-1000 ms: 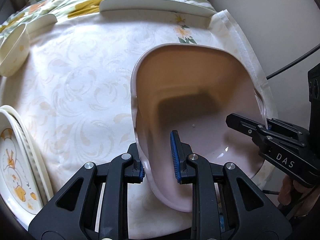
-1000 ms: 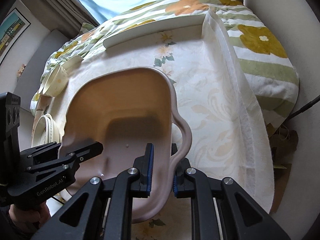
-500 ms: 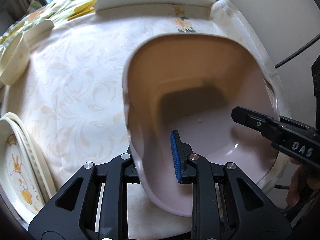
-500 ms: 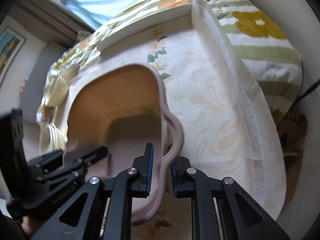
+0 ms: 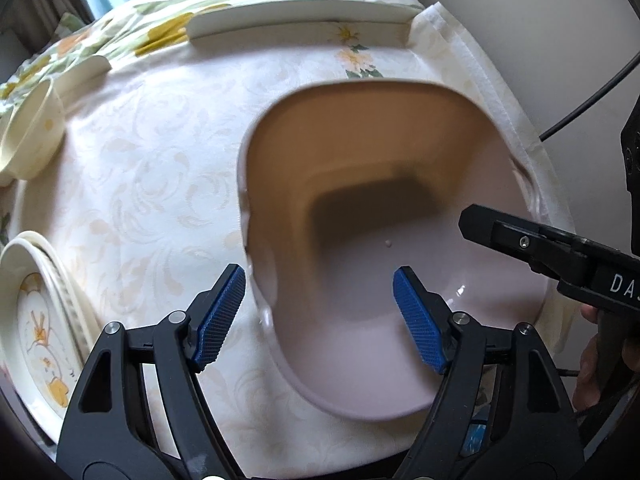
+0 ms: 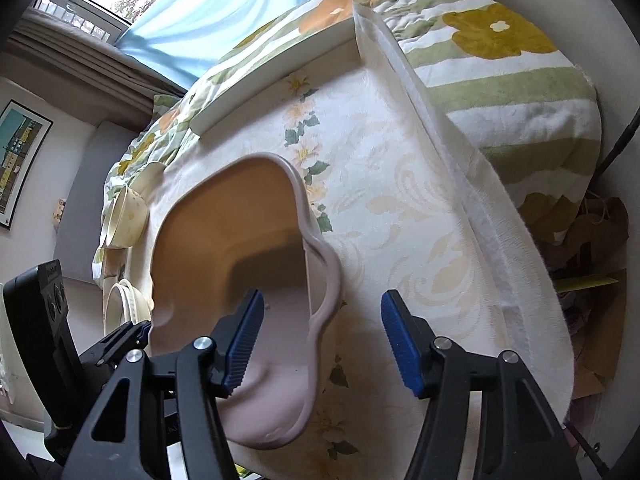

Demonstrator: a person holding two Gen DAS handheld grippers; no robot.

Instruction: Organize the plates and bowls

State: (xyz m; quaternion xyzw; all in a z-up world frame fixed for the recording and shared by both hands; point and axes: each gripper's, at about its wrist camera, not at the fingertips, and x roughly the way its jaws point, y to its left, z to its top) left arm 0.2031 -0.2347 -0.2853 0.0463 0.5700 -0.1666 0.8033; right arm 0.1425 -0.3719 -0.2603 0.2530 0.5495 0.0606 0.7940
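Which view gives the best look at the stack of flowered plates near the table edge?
The left wrist view: the plates lie at its lower left, the top one's face and flower print visible, though the frame edge cuts them. The right wrist view shows only a sliver of their rims, edge-on, behind the pink bowl.

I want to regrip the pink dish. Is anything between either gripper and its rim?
Nothing visible: the left gripper and right gripper, jaws opening, each straddle the pink dish rim, pads off it.
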